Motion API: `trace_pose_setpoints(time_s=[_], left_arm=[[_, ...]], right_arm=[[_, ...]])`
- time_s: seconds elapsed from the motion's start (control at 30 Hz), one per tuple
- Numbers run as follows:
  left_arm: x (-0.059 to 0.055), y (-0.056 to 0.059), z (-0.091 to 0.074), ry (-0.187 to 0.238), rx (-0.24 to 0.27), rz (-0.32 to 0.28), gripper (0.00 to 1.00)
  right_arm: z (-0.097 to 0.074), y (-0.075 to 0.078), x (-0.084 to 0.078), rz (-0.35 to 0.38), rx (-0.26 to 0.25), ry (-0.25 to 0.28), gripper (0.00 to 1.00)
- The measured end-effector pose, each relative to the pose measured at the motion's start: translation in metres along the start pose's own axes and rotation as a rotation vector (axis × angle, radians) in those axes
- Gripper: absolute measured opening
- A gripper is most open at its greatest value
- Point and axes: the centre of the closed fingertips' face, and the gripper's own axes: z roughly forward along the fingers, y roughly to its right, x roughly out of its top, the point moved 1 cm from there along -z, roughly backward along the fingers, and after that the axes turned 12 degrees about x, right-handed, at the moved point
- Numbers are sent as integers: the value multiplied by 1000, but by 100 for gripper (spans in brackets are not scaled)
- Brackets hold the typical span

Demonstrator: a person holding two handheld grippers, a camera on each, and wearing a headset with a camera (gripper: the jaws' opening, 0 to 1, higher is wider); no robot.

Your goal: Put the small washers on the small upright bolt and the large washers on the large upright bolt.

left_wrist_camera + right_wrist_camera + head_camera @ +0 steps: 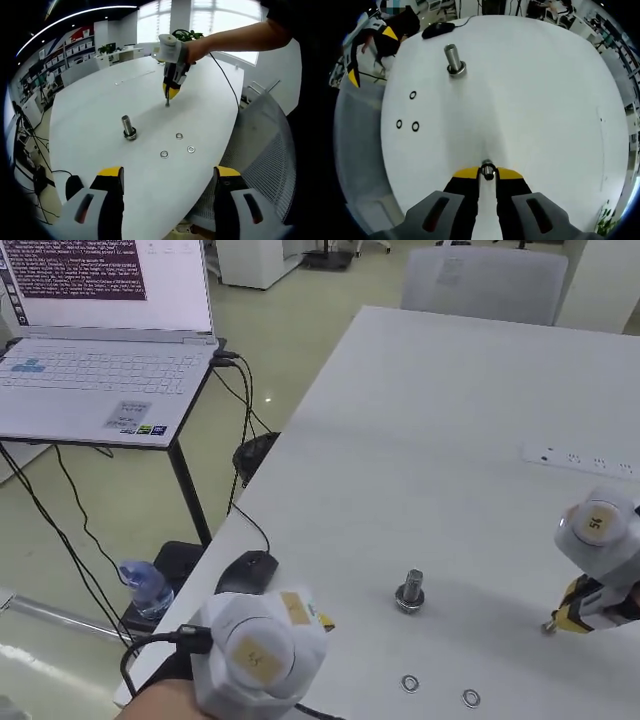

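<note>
A large steel bolt point(410, 591) point(128, 127) point(454, 59) stands upright on the white table point(440, 440). Three small washers point(179, 135) point(413, 95) lie flat near the table's front edge; two of them point(410, 683) show in the head view. My right gripper point(570, 618) point(488, 175) point(171, 91) is shut on a small bolt point(488, 171) point(167, 102) point(549, 626), held point-down on the table to the right of the large bolt. My left gripper point(170, 200) point(262, 652) is open and empty, back at the table's near edge.
A black mouse point(247, 570) point(437, 29) sits at the table's left edge. A white power strip point(580, 458) lies at the far right. Off the table are a laptop point(100, 360) on a stand, cables, a water bottle point(145, 585) and a chair point(485, 282).
</note>
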Motion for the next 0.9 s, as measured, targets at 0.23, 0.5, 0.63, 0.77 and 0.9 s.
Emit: trace_pose_setpoints(time_s=[0.23, 0.5, 0.63, 0.77, 0.9], left_arm=[[-5, 0, -1, -13, -4, -2, 71], [-7, 0, -1, -17, -10, -2, 70], [-8, 0, -1, -21, -12, -1, 69], [-9, 1, -2, -21, -12, -2, 69], [-10, 2, -2, -24, -13, -1, 69]], right_arm=[[11, -1, -2, -12, 11, -21, 12], [15, 0, -5, -26, 11, -36, 13], [17, 0, -8, -27, 12, -43, 13], [17, -1, -8, -28, 12, -42, 13], [17, -1, -7, -28, 10, -35, 13]])
